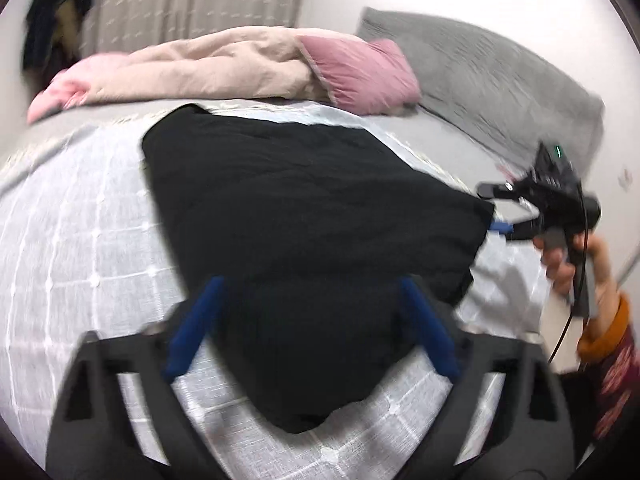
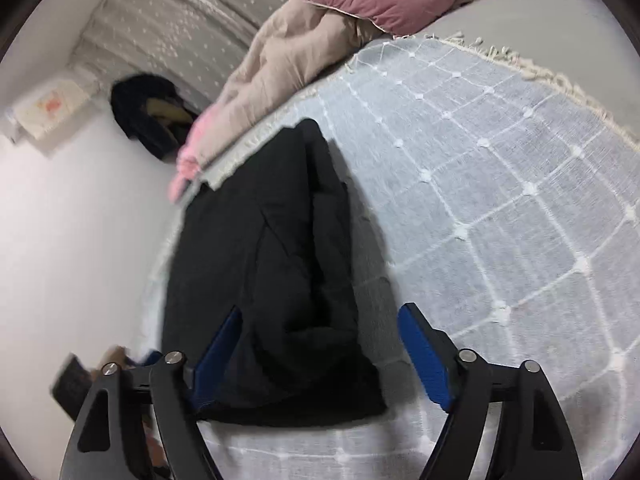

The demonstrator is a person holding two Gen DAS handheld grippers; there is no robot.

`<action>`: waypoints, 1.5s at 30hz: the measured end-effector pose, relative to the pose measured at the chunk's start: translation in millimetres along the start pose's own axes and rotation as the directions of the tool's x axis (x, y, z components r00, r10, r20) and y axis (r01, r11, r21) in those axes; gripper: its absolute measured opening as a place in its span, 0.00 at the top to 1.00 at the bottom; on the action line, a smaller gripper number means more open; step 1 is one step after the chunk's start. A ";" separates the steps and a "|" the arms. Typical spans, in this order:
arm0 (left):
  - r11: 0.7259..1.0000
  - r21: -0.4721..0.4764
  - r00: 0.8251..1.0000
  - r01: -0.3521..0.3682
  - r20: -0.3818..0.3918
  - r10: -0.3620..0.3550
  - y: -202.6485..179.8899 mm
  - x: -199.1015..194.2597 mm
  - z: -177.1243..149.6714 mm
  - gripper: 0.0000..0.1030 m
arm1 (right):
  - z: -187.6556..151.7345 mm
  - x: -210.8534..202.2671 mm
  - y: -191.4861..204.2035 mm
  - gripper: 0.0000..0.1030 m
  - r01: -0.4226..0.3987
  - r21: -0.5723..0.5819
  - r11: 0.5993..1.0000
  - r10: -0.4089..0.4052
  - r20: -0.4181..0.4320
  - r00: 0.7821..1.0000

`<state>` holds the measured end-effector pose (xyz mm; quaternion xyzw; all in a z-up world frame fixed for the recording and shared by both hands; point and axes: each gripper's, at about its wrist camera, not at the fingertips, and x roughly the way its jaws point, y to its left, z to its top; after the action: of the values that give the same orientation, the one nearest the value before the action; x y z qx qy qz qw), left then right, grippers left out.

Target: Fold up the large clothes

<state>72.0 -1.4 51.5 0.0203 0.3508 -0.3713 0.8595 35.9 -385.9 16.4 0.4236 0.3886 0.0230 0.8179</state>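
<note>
Nearest the left wrist camera, the left tongs stood wide, their blue pads on either side of the near end of the black garment without pressing it. The garment lay folded on the pale grid-patterned bedspread, which covered the bed.

At the garment's right corner, the right tongs were also wide. In the right wrist view, the right tongs straddled a bunched end of the black garment; the left pad sat against the cloth, while the right pad was clear of it. Nothing was gripped.

Probable faults from this state:
- A pad snagging loose cloth on withdrawal would drag the fold open.
- The bunched near end, left unsmoothed, would likely spring up and spoil the flat stack.
- The garment lay close to the bed's edge in the right wrist view; a sideways push could slide it off.
- A grip taking the bedspread along with the garment would pull both.

Farther off, the beige quilt and pink pillow lay well apart from the work.
</note>
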 end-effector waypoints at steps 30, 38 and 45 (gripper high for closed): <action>0.877 -0.475 0.991 0.077 -0.064 -0.121 81.4 92.6 48.0 0.35 | 48.3 101.8 -20.7 0.51 -0.310 0.206 0.928 0.344 -0.158 0.926; 0.941 -0.274 0.979 0.200 0.019 -0.203 -6.4 105.0 124.7 0.40 | 63.5 16.0 -12.0 0.55 -0.374 0.116 0.920 0.371 0.049 0.927; 0.941 -0.151 0.947 0.301 -0.066 -0.314 -88.1 180.3 170.3 0.31 | 64.7 -102.4 -54.2 0.44 -0.262 0.129 0.956 0.204 0.347 0.915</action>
<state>200.9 -227.9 88.2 -0.0781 0.4128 -0.4743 0.7737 -9.0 -501.8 62.9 0.5342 0.1933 0.0154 0.8228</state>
